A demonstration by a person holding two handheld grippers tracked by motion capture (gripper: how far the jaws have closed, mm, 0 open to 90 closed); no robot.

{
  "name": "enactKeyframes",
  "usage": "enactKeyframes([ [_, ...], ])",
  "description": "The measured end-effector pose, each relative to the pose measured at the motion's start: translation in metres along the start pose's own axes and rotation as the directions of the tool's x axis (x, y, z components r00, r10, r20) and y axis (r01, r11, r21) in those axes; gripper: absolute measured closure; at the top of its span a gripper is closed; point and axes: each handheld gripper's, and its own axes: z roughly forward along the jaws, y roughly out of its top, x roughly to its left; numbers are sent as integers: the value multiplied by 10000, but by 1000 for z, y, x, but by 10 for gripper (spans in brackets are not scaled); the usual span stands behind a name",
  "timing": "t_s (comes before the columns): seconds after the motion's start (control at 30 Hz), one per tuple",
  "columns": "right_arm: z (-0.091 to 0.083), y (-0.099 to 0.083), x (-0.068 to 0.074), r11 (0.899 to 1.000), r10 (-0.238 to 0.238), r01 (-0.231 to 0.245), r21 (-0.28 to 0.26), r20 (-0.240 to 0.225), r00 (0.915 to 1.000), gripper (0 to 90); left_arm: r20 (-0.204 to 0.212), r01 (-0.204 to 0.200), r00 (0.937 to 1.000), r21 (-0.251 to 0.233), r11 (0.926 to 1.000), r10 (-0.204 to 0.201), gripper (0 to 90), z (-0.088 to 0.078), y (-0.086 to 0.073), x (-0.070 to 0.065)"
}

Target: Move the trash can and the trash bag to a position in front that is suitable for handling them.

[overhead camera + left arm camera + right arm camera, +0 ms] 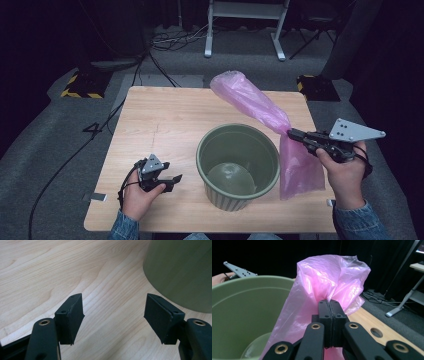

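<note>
Jaws of the right gripper (292, 133) pinched the pink plastic bag (260, 107) at mid-length in the high view, holding it off the surface (165, 120) just beside the green bucket (238, 165), probably to line it. Nearby, the left gripper view showed the left gripper (113, 315) released over bare wood, the bucket's wall (180, 270) close, likely ready to steady it. From the right gripper view, film (329, 280) bunched above clenched jaws beside the rim (249, 281).

High view looks down on the table (165, 120); gripper views sit close, seemingly sharing the green bucket (238, 165).
</note>
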Motion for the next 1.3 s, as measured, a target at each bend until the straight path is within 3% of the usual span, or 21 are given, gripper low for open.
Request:
enactKeyframes([
  [0.37, 21, 36, 3, 9989, -282, 254, -386, -734, 9969, 899, -404, 375, 9985, -54, 9993, -377, 313, -18, -14, 3],
  [0.63, 39, 63, 10, 9964, -619, 545, -646, -1183, 9911, 899, -440, 435, 9981, -120, 9990, -439, 311, -21, -15, 4],
  [1.3, 71, 88, 27, 9898, -964, 767, -1202, -1681, 9810, 898, -234, 352, 9991, -198, 9992, -356, 311, -16, -8, 6],
])
